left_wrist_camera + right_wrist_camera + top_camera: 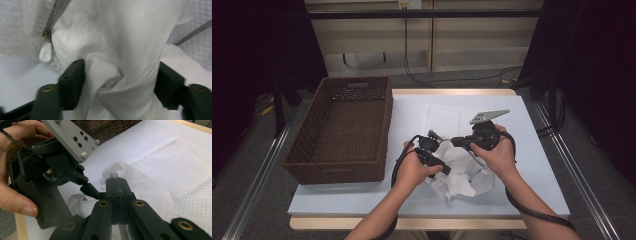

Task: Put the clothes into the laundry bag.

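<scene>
A crumpled white garment (pixel 462 172) lies on the table (pixel 537 165) partly on a white mesh laundry bag (pixel 447 120). My left gripper (pixel 443 167) is over the garment. In the left gripper view a thick fold of the garment (pixel 120 50) is pinched between the pads (pixel 75 80) of the left gripper (pixel 121 85). The bag's zip pull (pixel 45 53) hangs just beyond. My right gripper (pixel 455 142) points left toward the left one. In the right gripper view the right gripper (pixel 117 185) is shut on the raised edge of the mesh bag (pixel 175 165).
An empty brown wicker basket (pixel 347 130) stands at the table's left side, partly over its edge. Both hands work close together at the table's middle. Cables trail from the grippers toward the front edge. Bare pale tabletop lies right of the bag.
</scene>
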